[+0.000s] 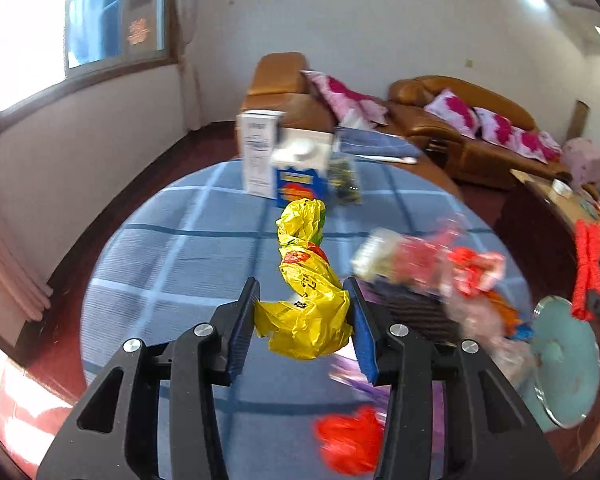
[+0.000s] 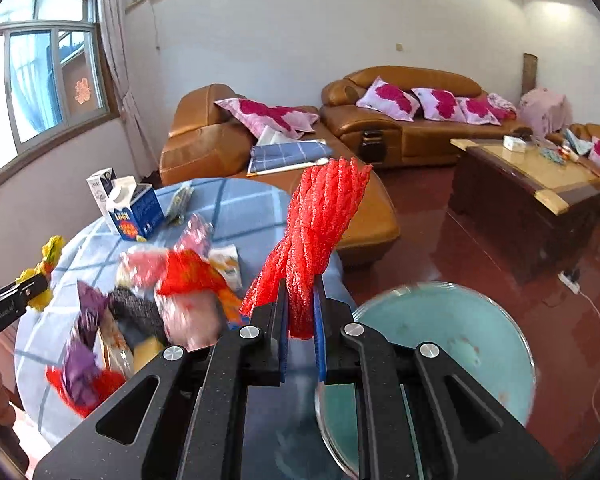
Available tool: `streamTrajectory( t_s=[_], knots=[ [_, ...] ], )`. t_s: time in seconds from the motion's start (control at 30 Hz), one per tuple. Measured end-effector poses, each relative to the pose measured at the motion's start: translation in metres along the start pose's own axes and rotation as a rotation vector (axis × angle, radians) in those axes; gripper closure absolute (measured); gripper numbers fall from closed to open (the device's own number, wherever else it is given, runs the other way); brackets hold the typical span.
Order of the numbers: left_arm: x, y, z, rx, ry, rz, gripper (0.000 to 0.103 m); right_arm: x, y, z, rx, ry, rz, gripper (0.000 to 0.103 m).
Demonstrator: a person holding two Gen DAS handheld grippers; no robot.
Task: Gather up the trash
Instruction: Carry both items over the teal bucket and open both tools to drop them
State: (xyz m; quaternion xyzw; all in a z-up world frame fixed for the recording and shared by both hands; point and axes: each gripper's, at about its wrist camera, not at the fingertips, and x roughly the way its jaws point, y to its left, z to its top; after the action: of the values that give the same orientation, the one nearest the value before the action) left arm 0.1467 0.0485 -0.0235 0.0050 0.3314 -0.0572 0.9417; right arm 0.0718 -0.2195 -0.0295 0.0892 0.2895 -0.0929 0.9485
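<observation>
My left gripper [image 1: 302,300] is shut on a crumpled yellow plastic bag [image 1: 306,304] and holds it above the round table with the blue checked cloth [image 1: 180,256]. My right gripper [image 2: 300,292] is shut on a red foam net [image 2: 320,220], held up over the table's right edge, above a teal bin [image 2: 452,340]. The net and right gripper also show at the right in the left wrist view [image 1: 588,272]. A pile of wrappers and bags [image 2: 172,292] lies on the table between the grippers, blurred. A red scrap [image 1: 350,444] lies near the front edge.
A blue milk carton [image 2: 134,210], a white carton [image 2: 100,188] and a small packet [image 2: 180,200] stand at the far side of the table. Brown leather sofas [image 2: 412,120] with pink pillows and a wooden coffee table [image 2: 528,184] stand beyond. The floor is red.
</observation>
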Motion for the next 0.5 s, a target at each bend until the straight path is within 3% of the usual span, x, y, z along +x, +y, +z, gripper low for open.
streamTrajectory(
  t_s=[0.37, 0.5],
  knots=[
    [-0.019, -0.084, -0.026, 0.125, 0.018, -0.155, 0.060, -0.037, -0.036, -0.032, 0.011, -0.013, -0.089, 0.092],
    [-0.024, -0.108, -0.031, 0.158, 0.022, -0.177, 0.060, -0.042, -0.050, -0.036, 0.023, -0.016, -0.126, 0.092]
  ],
)
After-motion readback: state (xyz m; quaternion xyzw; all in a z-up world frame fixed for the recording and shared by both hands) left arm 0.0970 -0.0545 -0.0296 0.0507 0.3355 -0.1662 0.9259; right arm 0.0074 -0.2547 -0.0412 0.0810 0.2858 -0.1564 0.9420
